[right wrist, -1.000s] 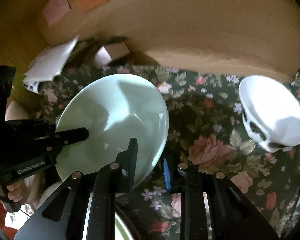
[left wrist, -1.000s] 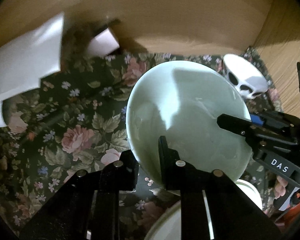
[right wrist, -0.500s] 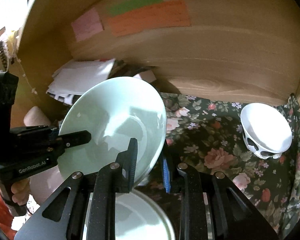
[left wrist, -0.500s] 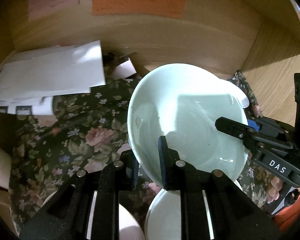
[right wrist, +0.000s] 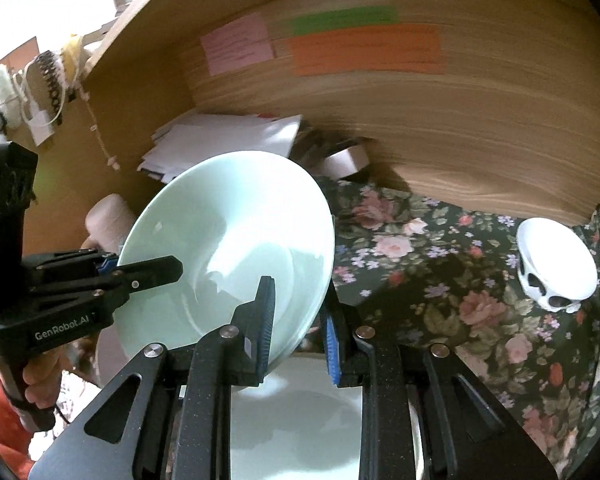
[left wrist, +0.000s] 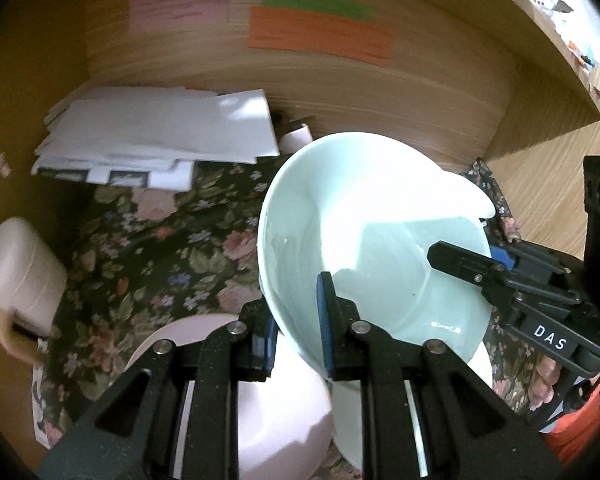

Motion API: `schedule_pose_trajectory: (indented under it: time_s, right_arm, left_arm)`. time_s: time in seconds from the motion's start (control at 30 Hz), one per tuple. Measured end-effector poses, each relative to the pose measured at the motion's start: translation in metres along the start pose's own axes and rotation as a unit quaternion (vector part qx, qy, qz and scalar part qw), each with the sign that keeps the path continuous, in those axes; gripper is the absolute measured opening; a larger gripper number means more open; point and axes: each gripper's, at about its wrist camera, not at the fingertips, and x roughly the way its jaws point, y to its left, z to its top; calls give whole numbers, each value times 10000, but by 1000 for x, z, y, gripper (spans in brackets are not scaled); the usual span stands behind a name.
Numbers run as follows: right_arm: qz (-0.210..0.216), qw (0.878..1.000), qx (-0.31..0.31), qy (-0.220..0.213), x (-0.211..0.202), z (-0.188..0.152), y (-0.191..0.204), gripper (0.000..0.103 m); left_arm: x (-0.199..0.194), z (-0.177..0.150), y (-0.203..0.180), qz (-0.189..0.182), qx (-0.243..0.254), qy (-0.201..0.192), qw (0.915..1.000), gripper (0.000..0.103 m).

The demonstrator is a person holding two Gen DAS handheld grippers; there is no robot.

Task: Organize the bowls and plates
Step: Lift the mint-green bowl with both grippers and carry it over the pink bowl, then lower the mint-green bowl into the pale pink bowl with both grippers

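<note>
The left gripper (left wrist: 296, 312) and right gripper (right wrist: 298, 320) each pinch the rim of the pale green bowl (left wrist: 372, 240), carried tilted above the desk; next, judging by the dishes below, level it and lower it onto the pale plate (right wrist: 300, 420) near the front edge.

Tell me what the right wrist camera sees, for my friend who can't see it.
Both grippers, the right gripper and the left gripper, pinch opposite rims of a pale green bowl tilted above a floral tablecloth. A white bowl sits far right.
</note>
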Motion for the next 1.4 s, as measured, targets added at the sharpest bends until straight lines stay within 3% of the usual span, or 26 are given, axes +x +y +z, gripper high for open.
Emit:
schedule_pose_trajectory:
  time_s: [0.63,1.0,1.4]
  right_arm:
    - [549,9977,-182,351,33,-27,60,20]
    - [703,9948,-169,718,56,-42,77,20]
    - [630,9933,-228,946,66,-44,78,20]
  left_arm:
    - [-40,-53,63,267,-504,39,9984,17]
    - [-31,-84,90,323,-636,294,9970,17]
    - [-20,-97,101,286,-712,430,9961,17]
